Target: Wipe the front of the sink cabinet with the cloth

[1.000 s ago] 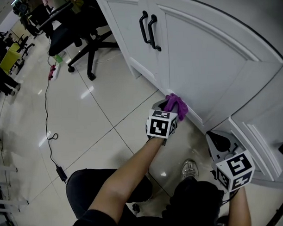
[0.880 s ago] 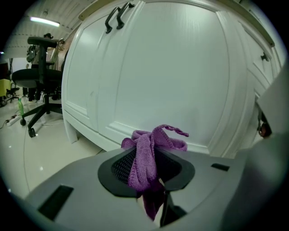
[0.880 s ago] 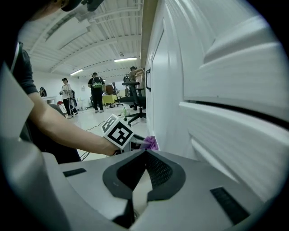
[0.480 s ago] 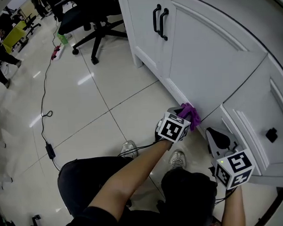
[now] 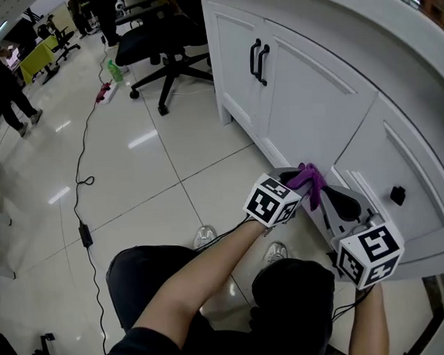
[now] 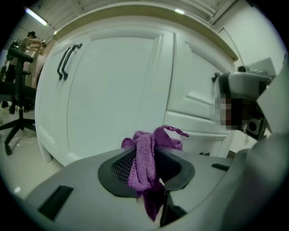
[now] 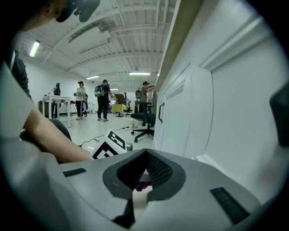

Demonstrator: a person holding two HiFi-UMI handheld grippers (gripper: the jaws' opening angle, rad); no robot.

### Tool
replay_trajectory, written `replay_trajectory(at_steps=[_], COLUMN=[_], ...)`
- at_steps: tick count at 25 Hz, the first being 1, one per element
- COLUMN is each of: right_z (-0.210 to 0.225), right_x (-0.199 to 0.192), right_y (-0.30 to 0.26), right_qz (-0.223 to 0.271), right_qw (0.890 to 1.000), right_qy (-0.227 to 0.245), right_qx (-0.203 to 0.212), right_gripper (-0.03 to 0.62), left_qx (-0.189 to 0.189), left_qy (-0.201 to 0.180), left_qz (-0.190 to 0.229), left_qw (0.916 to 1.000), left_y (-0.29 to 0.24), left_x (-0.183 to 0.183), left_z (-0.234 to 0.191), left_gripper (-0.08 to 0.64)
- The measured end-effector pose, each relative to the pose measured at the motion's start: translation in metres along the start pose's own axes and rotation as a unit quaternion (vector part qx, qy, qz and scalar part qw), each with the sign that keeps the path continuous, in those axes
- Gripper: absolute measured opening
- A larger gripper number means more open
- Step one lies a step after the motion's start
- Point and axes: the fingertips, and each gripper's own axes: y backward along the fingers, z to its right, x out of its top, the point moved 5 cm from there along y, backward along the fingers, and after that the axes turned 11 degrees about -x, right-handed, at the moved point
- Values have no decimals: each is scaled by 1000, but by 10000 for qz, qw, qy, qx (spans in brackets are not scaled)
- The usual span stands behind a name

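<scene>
The white sink cabinet (image 5: 314,97) has two doors with black handles (image 5: 259,61) and a drawer with a black knob (image 5: 398,195). My left gripper (image 5: 301,182) is shut on a purple cloth (image 5: 311,179), held low against the cabinet front where the door meets the drawer section. In the left gripper view the cloth (image 6: 146,151) bunches between the jaws of the left gripper (image 6: 146,164), close to the cabinet door (image 6: 113,90). My right gripper (image 5: 341,202) is just right of the cloth, beside the drawer. In its own view the right gripper (image 7: 143,173) is shut and holds nothing.
A black office chair (image 5: 159,44) stands on the tiled floor left of the cabinet. A cable (image 5: 80,178) runs across the floor at the left. The person's knees and a shoe (image 5: 204,236) are below the grippers. People stand far off (image 7: 103,100).
The left gripper has carried the cloth rightward along the cabinet's lower front, from the door panel toward the drawer. It now sits right next to the right gripper.
</scene>
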Motion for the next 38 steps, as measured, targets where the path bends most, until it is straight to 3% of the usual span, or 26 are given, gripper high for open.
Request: replay_trajectory(at_steps=[3,6,11,14,19,25,30,38], right_z=[-8,-14,-28,-35,-44,-57,-68,-77], right_x=[30,54,74,83,102,116,124,114], right_y=[8,11,16,17,17,28,46,73], right_qz=[352,617,820,946,1153,1324,1506,1581], right_qw=[9993,9978,9960,9949,9927,9904,9880,9873], right_qy=[124,229,352,350,351,406,333,96], right_qx=[23,37,64,61,61,-10,-72,-123], right_gripper=[0,0,0,0,0,0,0,0], left_qx=[-93,6,737,941,1373,1360,1250,1420], left_qy=[-552,-856,-1132,-1323,-1884,-1553,-1435,-1291], left_qz=[329,657,881,1052,878,1283,1251,1385], left_qw=[9979,9942,9869,9811,9685,9700,9737,9716], left_y=[33,72,142,171,219,252,253,257], left_x=[43,78,116,136,158,175,170,158], left_z=[2,-15,-39,-27,1,55,83,118], left_gripper=[110,110,110,110,110,110,110,110])
